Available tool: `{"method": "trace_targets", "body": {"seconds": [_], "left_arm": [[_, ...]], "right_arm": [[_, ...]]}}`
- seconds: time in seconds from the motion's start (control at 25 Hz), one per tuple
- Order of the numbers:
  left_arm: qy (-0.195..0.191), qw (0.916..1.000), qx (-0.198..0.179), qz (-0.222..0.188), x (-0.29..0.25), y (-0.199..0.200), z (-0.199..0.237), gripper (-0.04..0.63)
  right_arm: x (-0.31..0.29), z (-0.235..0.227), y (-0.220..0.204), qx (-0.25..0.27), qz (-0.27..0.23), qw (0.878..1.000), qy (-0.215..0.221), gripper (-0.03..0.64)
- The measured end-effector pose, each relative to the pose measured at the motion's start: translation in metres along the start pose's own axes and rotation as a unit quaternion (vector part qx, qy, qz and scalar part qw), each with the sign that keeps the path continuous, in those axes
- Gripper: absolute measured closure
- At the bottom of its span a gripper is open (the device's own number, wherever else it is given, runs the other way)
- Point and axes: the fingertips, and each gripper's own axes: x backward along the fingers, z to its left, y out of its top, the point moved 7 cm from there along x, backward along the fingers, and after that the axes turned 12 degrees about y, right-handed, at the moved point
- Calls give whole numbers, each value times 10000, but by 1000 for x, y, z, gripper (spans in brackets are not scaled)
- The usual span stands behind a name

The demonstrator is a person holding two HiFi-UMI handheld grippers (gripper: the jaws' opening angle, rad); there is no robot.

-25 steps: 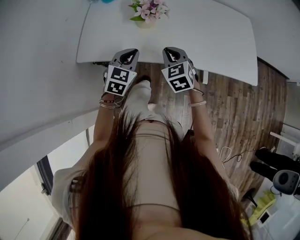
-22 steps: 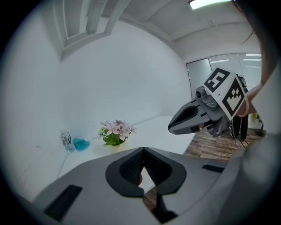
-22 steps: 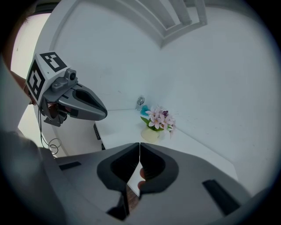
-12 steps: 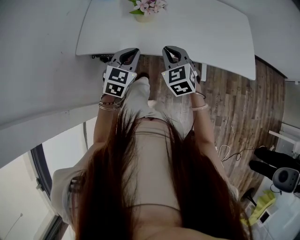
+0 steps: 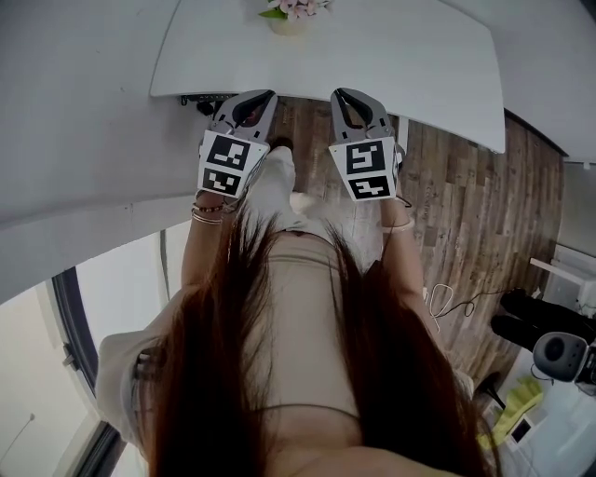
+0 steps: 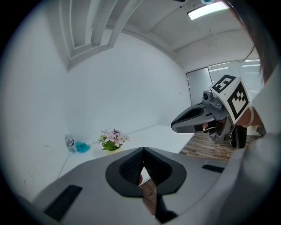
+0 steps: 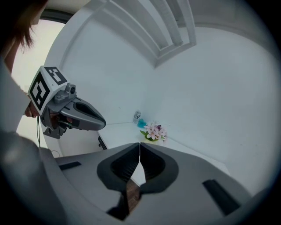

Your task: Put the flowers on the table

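1. Head view
   - A bunch of pink and white flowers (image 5: pixel 294 8) with green leaves is seen in a pale pot, standing on the smooth white table (image 5: pixel 391 65) at its far edge.
   - The grey left gripper (image 5: pixel 267 94) is held at the near edge of the table. Its jaws are pressed together and nothing is carried between them.
   - The grey right gripper (image 5: pixel 341 92) is held beside it at the same edge of the table. It is likewise closed and empty.
   - Both grippers are well apart from the flowers.
   - A brown wooden plank floor (image 5: pixel 466 214) is seen below the near side of the table.

2. Left gripper view
   - The black ribbed pads (image 6: pixel 131 167) are seen meeting along one line, with nothing clamped.
   - The flowers (image 6: pixel 113 139) are seen beyond the jaws, upright on the table.
   - A small clear bottle (image 6: pixel 70 143) and a blue object (image 6: pixel 81 146) are placed at the table's far left end, just beside each other.

3. Right gripper view
   - The jaws are seen shut tip to tip, with nothing gripped.
   - The flowers (image 7: pixel 153 131) are seen on the table beyond the jaws.
   - The bottle and the blue object are seen behind the flowers on the table.
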Motion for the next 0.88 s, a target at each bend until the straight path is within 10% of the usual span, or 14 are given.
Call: {"method": "trace_targets", "body": {"seconds": [0.88], "left_arm": [[-45,9995,167,-280,35,37,-26,592]], "right_arm": [[49,9,7,-82,-442,9980,-435,592]]}}
